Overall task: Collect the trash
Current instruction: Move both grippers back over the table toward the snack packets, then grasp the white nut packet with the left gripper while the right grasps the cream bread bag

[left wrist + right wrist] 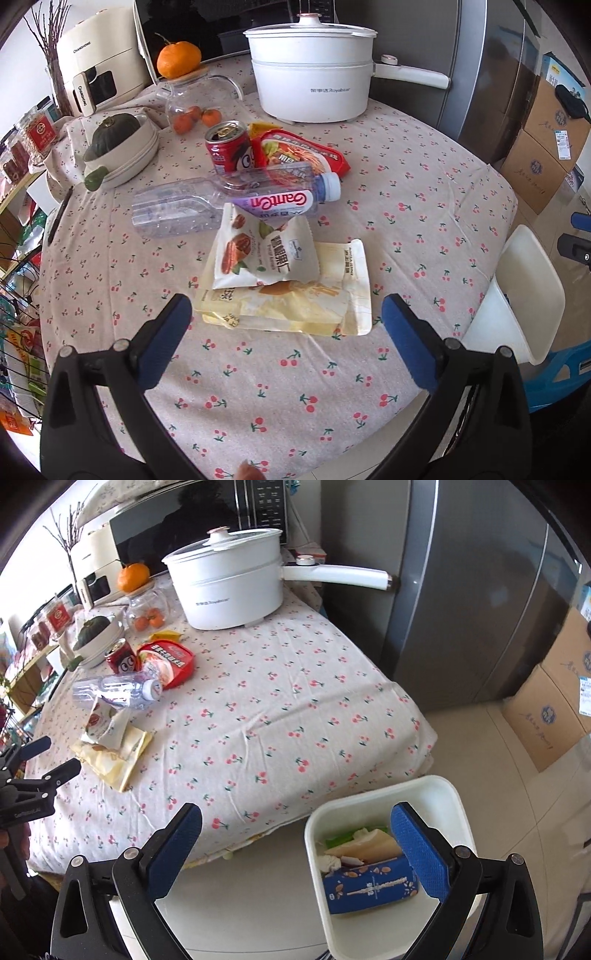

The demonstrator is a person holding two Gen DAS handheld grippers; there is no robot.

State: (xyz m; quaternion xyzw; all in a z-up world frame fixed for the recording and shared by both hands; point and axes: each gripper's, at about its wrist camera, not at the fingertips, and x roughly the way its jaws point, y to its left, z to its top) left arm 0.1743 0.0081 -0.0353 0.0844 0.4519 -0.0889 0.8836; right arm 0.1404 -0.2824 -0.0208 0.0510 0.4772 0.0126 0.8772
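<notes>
Trash lies in a heap on the cherry-print tablecloth (406,221): a yellow snack pouch (317,310), a white nut packet (258,254) on top of it, a clear plastic bottle (229,201), a red can (229,147) and a red noodle wrapper (303,151). My left gripper (287,301) hangs open just above the near edge of the pouch, holding nothing. My right gripper (296,810) is open and empty over the table's corner, beside a white bin (424,790). In the bin lie a blue carton (369,888) and some scraps.
A white electric pot (310,85) with a long handle stands at the back. To its left are a glass jug (188,99) topped by an orange and a bowl (125,155) holding a green squash. A grey fridge (461,590) and cardboard boxes (554,709) stand right of the table.
</notes>
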